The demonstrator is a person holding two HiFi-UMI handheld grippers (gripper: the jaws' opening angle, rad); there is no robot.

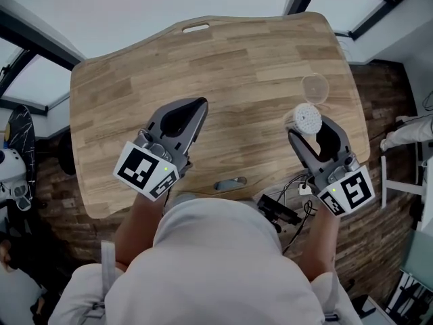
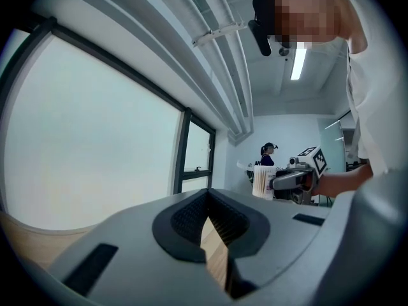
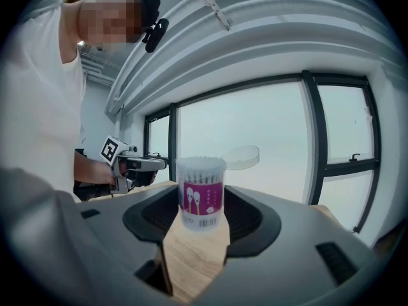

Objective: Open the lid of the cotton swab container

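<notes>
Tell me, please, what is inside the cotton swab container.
The cotton swab container holds upright cotton swabs, packed tight, their white tips showing at the open top, with the clear lid swung back. The purple label covers part of the sticks, and the bottom cannot be seen.

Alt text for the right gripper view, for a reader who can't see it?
An open cotton swab container, swab tips showing and its clear lid flipped back, is clamped between the jaws of the right gripper over the wooden table. The left gripper is behind at left, before windows.
</notes>
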